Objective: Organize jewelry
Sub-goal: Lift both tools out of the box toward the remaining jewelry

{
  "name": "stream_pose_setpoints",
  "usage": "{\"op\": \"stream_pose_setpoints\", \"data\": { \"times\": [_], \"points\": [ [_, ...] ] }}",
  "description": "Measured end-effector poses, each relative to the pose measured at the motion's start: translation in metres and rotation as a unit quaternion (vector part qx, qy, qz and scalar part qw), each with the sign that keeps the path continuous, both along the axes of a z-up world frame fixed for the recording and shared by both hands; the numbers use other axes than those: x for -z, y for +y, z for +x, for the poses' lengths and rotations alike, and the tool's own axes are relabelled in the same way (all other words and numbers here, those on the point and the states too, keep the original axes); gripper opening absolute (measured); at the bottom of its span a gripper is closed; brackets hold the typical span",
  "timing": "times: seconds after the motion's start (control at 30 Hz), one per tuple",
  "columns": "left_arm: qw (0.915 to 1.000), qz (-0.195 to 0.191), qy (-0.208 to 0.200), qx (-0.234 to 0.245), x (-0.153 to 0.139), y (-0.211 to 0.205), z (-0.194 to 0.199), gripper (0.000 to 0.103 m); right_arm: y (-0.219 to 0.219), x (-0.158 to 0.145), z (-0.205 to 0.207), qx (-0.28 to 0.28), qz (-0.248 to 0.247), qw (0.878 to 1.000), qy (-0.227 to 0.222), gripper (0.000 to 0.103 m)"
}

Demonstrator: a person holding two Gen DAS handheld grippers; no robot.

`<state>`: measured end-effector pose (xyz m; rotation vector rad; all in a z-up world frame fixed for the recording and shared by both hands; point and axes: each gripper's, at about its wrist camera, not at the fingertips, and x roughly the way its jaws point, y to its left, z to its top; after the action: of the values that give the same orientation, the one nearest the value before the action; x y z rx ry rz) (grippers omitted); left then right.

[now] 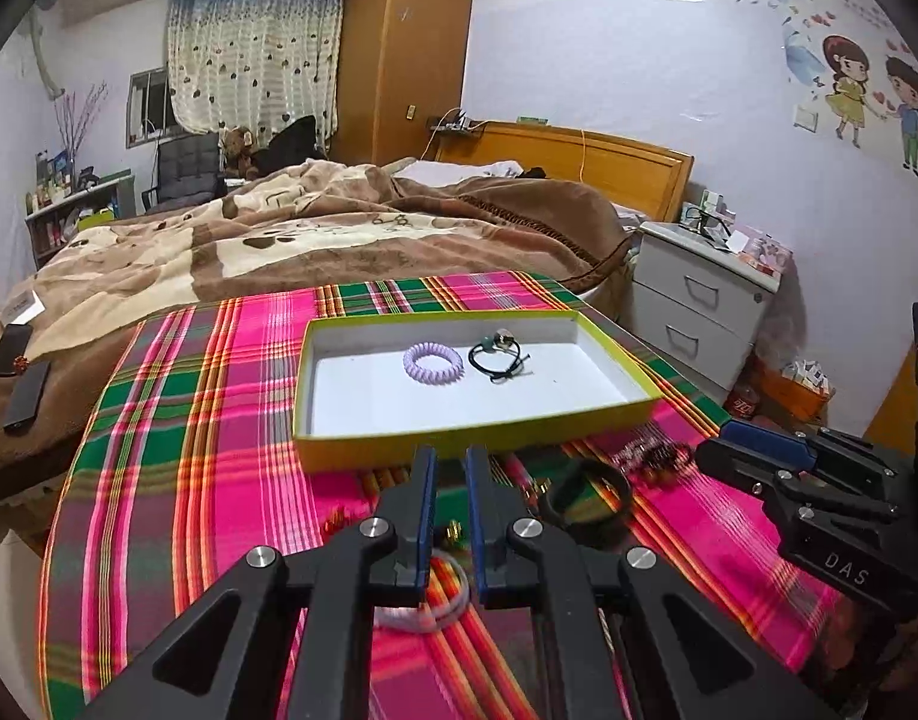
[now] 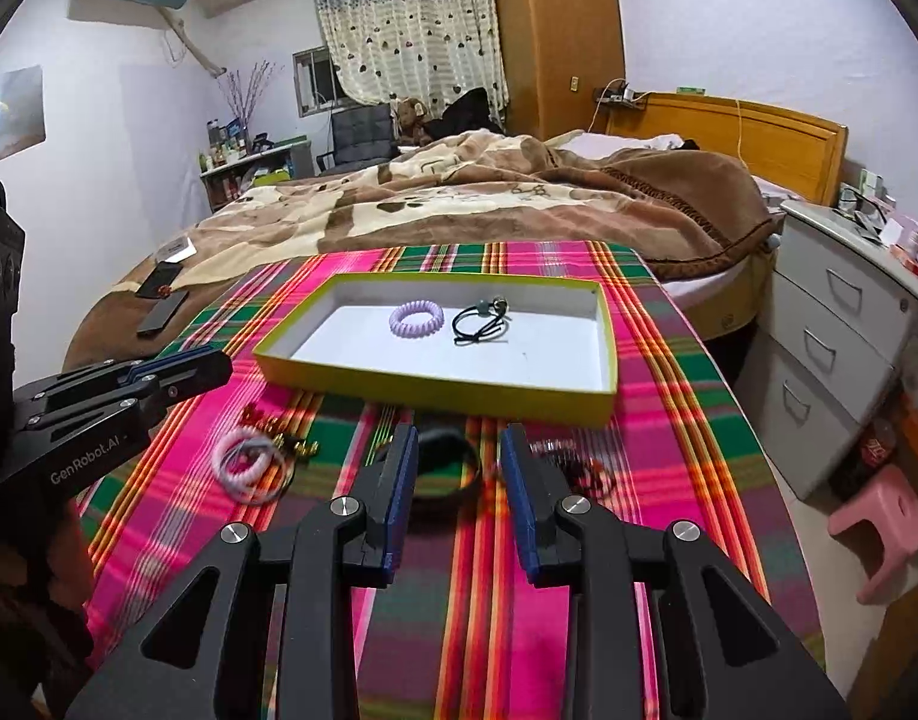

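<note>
The surface is covered by a pink, green and orange plaid cloth (image 2: 669, 372), and a bed with a brown and cream blanket (image 2: 489, 198) lies beyond its far edge. A shallow rectangular yellow-green tray with a white interior (image 2: 606, 324) sits on the far half of the cloth. Inside the tray lie a lilac spiral coil hair tie (image 2: 417, 318) and, just beside it on the right, a black elastic cord with a grey bead (image 2: 482, 321); the two are close but not touching. The left gripper (image 1: 451, 459) hovers near the tray's front wall, its blue-padded fingers set to a narrow gap and holding nothing. The right gripper (image 2: 459, 441) has its fingers spread wider, also holding nothing. On the cloth in front of the tray lie a black band bracelet (image 2: 453, 468), between the right fingers in that view, a dark beaded piece (image 2: 579, 465) that is blurred and hard to identify, a cluster of pale pink and white hair ties (image 2: 249, 462), and small gold-coloured pieces (image 2: 297, 447) touching that cluster.
</note>
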<state>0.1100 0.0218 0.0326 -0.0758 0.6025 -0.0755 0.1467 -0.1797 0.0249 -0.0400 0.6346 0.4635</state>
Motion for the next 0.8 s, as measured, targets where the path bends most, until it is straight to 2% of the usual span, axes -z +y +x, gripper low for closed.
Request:
{"op": "stream_pose_setpoints", "data": {
  "times": [0.4,0.8],
  "points": [
    [0.9999,0.003,-0.012,0.010,0.005,-0.012,-0.056,0.009,-0.020,0.006,-0.049,0.007,0.014,1.000,-0.001,0.030],
    [1.0000,0.006,0.004,0.001,0.017,-0.003,-0.067,0.009,-0.027,0.016,-0.055,0.015,0.004,1.000,0.006,0.030]
  ]
}}
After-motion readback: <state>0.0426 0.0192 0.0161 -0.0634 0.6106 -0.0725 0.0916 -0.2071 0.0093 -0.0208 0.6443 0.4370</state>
